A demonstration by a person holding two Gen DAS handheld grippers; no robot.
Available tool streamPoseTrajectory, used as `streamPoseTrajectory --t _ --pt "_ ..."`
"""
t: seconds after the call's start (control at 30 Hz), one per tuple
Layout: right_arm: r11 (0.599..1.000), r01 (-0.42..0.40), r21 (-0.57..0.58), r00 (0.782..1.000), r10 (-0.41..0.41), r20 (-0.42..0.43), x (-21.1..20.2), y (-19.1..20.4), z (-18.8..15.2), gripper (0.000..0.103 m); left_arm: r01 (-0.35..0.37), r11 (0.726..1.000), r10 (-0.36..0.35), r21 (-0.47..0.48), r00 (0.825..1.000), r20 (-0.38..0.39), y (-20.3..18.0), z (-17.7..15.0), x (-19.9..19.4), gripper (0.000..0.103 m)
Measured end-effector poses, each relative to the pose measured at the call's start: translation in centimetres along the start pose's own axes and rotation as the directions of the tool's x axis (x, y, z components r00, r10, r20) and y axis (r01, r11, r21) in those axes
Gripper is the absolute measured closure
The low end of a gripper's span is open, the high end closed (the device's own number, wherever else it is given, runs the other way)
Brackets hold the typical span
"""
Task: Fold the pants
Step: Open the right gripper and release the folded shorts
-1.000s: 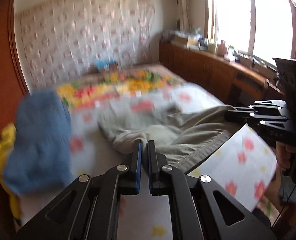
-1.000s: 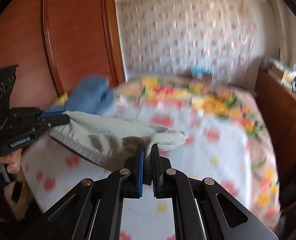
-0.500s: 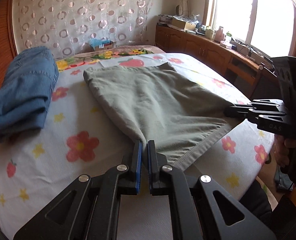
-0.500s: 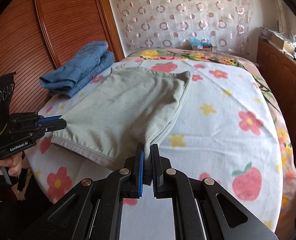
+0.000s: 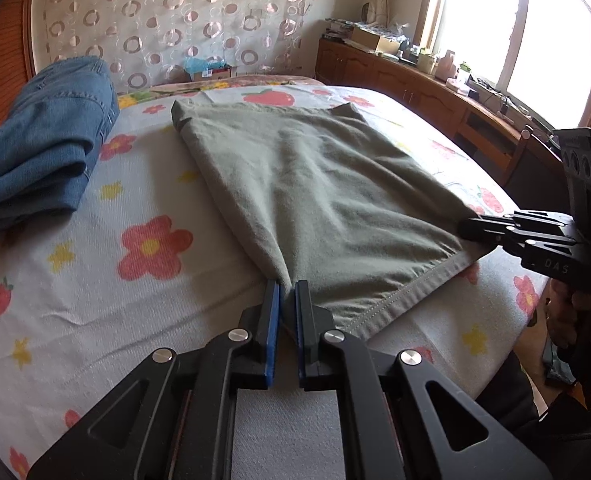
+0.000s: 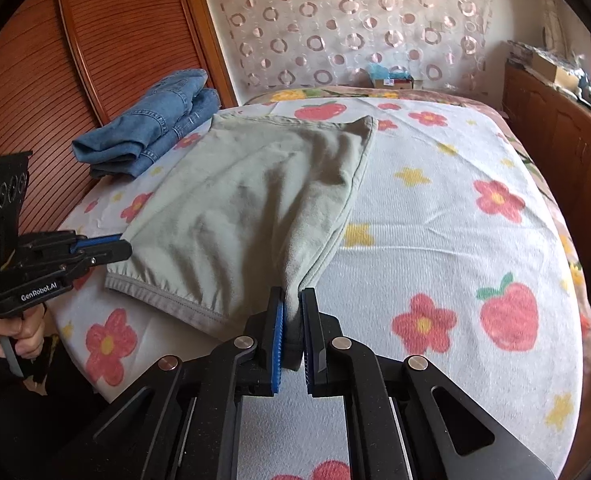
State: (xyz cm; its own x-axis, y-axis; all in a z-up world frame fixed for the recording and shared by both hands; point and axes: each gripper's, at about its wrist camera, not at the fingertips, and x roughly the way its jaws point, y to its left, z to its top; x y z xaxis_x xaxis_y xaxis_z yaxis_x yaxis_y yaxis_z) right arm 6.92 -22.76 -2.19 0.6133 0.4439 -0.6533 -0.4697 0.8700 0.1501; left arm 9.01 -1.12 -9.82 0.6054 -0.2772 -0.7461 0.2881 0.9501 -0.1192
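Grey-green pants (image 5: 327,184) (image 6: 247,200) lie folded and spread flat on the flowered bed sheet (image 5: 135,280). My left gripper (image 5: 288,286) is shut on their near left corner, just above the sheet; the right wrist view shows it at the left edge (image 6: 125,246). My right gripper (image 6: 293,294) holds the near right corner, and its jaws are opening slightly with the bunched cloth still filling the gap between the pads. In the left wrist view it reaches in from the right (image 5: 465,228). The hemmed edge runs between both grippers.
Folded blue jeans (image 5: 43,140) (image 6: 155,128) lie at the far left of the bed by a wooden panel (image 6: 55,60). A wooden cabinet (image 5: 415,84) with clutter runs along the window side. A small box (image 5: 207,70) sits beyond the bed. A hand (image 6: 11,336) grips the left handle.
The pants hung bunched in the air, then came down and spread flat on the bed. Both grippers sank with them. The right pads have parted a little.
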Motion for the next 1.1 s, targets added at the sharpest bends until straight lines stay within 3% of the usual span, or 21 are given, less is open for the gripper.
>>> streamPoseTrajectory --t 0.03,0.13,0.2,0.27,0.37,0.4,0.57,0.97,1.1 --pt "1.000 0.000 -0.002 1.000 0.000 0.001 -0.1 0.1 0.0 0.091 -0.003 1.000 0.003 0.002 1.000 -0.001 0.0 -0.1 0.1 0.094" --pt "1.000 0.018 -0.010 1.000 -0.018 0.004 -0.4 0.2 -0.3 0.084 -0.026 1.000 0.026 0.001 1.000 -0.001 0.1 -0.3 0.0 0.078" --pt "1.000 0.025 -0.012 1.000 -0.025 0.010 -0.7 0.3 -0.5 0.079 -0.038 0.999 0.038 -0.003 0.999 0.001 0.3 -0.4 0.0 0.062" --pt "0.999 0.033 -0.014 0.999 -0.033 0.014 -0.8 0.3 -0.6 0.075 -0.047 0.999 0.047 -0.009 0.999 0.000 0.6 -0.3 0.0 0.054" --pt "0.999 0.047 -0.023 0.999 -0.046 0.020 -1.3 0.2 -1.0 0.072 -0.053 0.998 0.053 -0.028 0.999 0.007 1.0 -0.3 -0.1 0.024" --pt "0.999 0.046 -0.023 0.999 -0.045 0.022 -1.4 0.3 -1.1 0.072 -0.040 0.999 0.040 -0.037 0.999 0.007 1.1 -0.4 -0.2 0.022" --pt "0.998 0.047 -0.034 0.999 -0.046 0.016 -1.4 0.6 -1.5 0.071 -0.067 0.997 0.068 -0.023 0.997 0.031 0.7 -0.3 -0.6 0.022" --pt "0.998 0.054 -0.040 0.999 -0.053 0.010 -1.2 0.2 -1.6 0.071 -0.043 0.999 0.043 0.000 0.999 0.033 0.0 -0.5 -0.7 0.022" --pt "0.998 0.049 -0.034 0.999 -0.049 0.021 -1.3 0.0 -1.8 0.071 -0.029 1.000 0.029 -0.001 0.999 0.021 -0.1 -0.6 -0.3 0.032"
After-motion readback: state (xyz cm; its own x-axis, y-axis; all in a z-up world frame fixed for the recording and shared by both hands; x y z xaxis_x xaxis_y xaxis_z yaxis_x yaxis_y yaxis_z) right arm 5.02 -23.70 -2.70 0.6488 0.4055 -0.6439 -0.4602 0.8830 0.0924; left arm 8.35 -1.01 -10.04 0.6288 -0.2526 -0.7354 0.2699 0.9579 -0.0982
